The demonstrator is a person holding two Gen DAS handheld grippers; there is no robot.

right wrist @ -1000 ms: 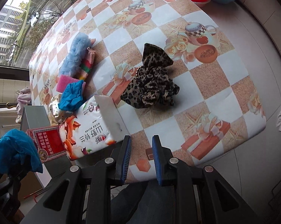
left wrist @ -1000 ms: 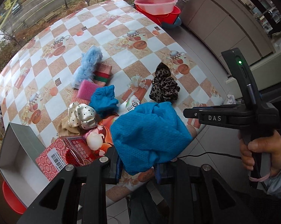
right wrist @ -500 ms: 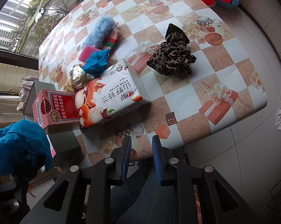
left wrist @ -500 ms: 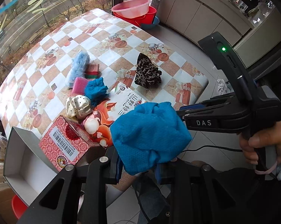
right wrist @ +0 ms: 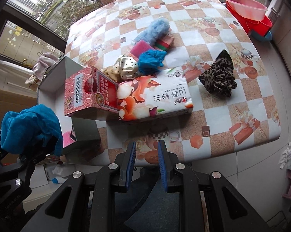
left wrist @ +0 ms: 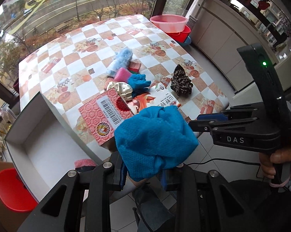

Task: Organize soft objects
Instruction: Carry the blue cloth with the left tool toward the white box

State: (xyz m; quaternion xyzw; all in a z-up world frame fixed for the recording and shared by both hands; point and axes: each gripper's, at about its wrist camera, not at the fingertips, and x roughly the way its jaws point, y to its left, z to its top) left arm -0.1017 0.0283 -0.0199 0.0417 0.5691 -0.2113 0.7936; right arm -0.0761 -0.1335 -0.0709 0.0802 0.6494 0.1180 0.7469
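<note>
Checked surface (left wrist: pixel 71 73): we list blue cloth (left wrist: pixel 155 143) clamped in left gripper (left wrist: pixel 143 176) for boxing; right gripper (right wrist: pixel 145 162), jaws nearly together, empty.

Legible markings, placed relative to white printed box (right wrist: pixel 155 96):
- White printed box, top face: large Chinese characters "山野铃兰", seen upside down; small round logo near far corner, unreadable.
- Red box (right wrist: pixel 91 94), touching white box's left end: barcode label, digits too small; gold lettering illegible.
- Right gripper (left wrist: pixel 211 118) body, right of white box: "DAS", white capitals.
</note>
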